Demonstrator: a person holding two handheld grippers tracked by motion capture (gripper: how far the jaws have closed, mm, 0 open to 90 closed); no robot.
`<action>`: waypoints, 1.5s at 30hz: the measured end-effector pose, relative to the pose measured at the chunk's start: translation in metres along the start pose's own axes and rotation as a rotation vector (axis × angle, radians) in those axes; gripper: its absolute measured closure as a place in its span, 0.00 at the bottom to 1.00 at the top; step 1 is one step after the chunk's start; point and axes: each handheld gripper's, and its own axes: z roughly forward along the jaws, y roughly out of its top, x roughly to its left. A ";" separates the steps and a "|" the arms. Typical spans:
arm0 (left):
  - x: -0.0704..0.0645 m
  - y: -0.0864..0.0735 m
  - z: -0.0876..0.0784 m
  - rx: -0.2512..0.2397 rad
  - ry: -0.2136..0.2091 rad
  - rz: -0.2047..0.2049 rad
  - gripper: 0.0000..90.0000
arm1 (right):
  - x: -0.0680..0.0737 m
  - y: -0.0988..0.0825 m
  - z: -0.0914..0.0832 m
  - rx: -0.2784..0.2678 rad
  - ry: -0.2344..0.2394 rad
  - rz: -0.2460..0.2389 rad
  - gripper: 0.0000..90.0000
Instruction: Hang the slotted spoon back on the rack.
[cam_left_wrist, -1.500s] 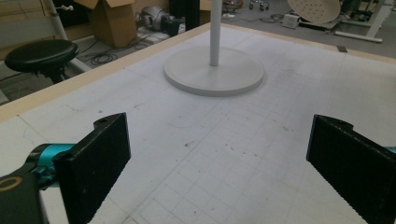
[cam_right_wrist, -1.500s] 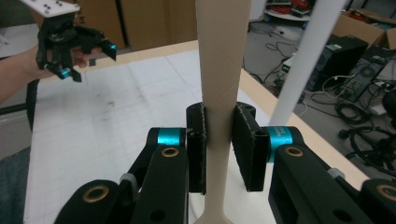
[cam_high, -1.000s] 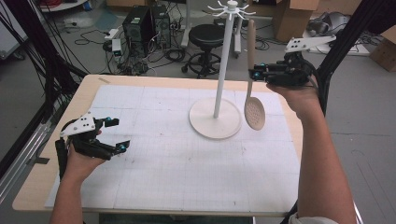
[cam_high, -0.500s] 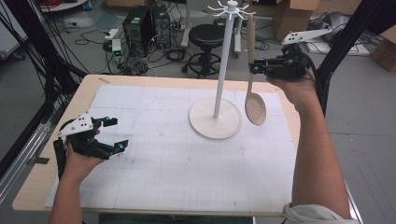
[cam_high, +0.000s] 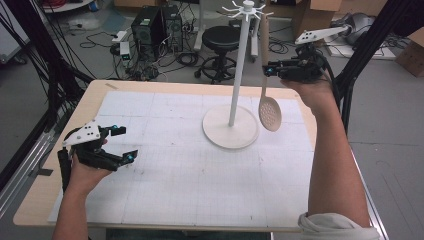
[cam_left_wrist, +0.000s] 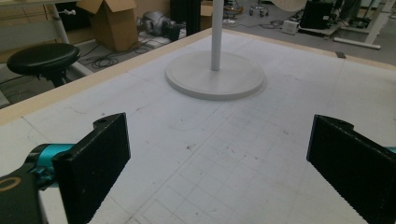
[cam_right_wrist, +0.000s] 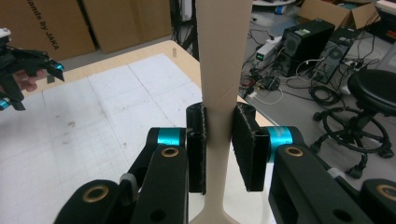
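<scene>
Spoon (cam_high: 269, 111) hangs in the air at the far right of the tabletop (cam_high: 45, 195), just right of the white stand (cam_high: 231, 131). The right tongs (cam_high: 267, 70) are clamped on its wooden handle, about the middle, and the pads (cam_right_wrist: 196, 140) press it from both sides. The spoon is upright, with the round perforated bowl down and the handle top near the hooks (cam_high: 246, 9) of the stand. I judge that it is held this way so that the handle end can go to a hook; whether the end touches a hook, I cannot tell. The bowl is above the tabletop and beside the round base, apart from it.

The left tongs (cam_high: 124, 144) rest low at the near left, jaws wide apart and with nothing between them. They point toward the stand; probably this hand only waits.

The tabletop is pale wood, covered with a white mat (cam_high: 165, 195) with a thin grid, a little marked. On the floor behind it stand a black stool (cam_high: 221, 37), computer boxes (cam_high: 150, 25) with many cables, and cardboard boxes (cam_right_wrist: 93, 23).
</scene>
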 end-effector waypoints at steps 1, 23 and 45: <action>0.000 0.000 0.000 0.000 0.002 -0.001 0.07 | 0.000 0.001 0.001 0.002 0.001 0.003 0.85; 0.000 0.000 -0.001 0.002 -0.001 -0.002 0.07 | -0.007 0.000 0.017 0.020 -0.005 0.037 0.82; -0.001 0.000 0.000 -0.001 -0.006 -0.006 0.07 | 0.021 -0.029 -0.013 -0.100 -0.005 -0.004 0.44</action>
